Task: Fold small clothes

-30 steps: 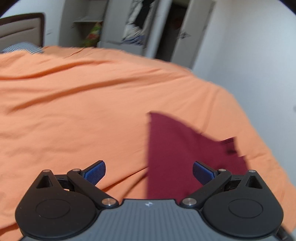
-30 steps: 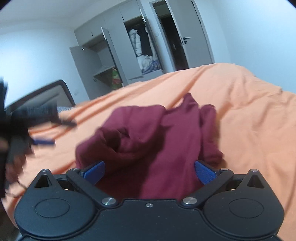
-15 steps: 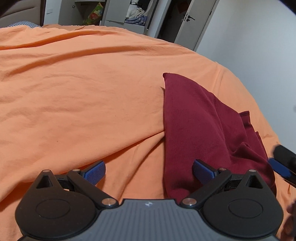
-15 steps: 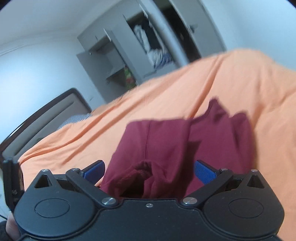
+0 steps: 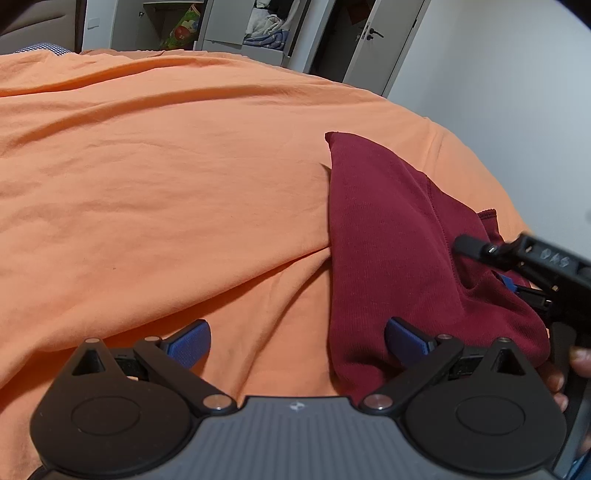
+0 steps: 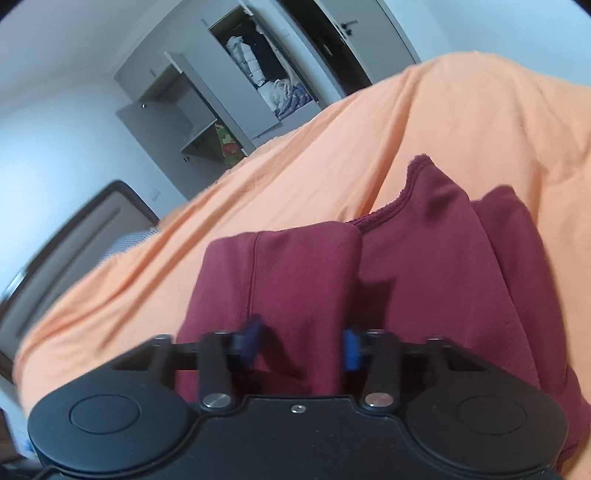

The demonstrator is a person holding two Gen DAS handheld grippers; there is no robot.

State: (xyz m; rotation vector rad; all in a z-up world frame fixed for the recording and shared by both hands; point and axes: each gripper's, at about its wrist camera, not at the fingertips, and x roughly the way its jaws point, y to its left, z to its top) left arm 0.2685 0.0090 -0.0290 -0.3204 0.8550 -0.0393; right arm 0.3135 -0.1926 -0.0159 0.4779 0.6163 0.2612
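Here we see the maroon garment (image 5: pixel 384 236) bunched on the orange bedsheet (image 5: pixel 166 177), our left gripper (image 5: pixel 297 338) spread wide beside it, our right gripper (image 6: pixel 301 345) half-closed astride a fold, its side marking unreadable.

1. Left wrist cam: low over the orange bedspread (image 5: pixel 166 177), facing the open wardrobe (image 5: pixel 266 22) across the bed; maroon garment (image 5: pixel 388 240) at frame right.
2. Right wrist cam: close above the same garment (image 6: pixel 424 266), tilted, wardrobe (image 6: pixel 266 81) beyond.
3. Shared: garment, bedspread, wardrobe; the right gripper (image 5: pixel 517 266) shows in the left view.
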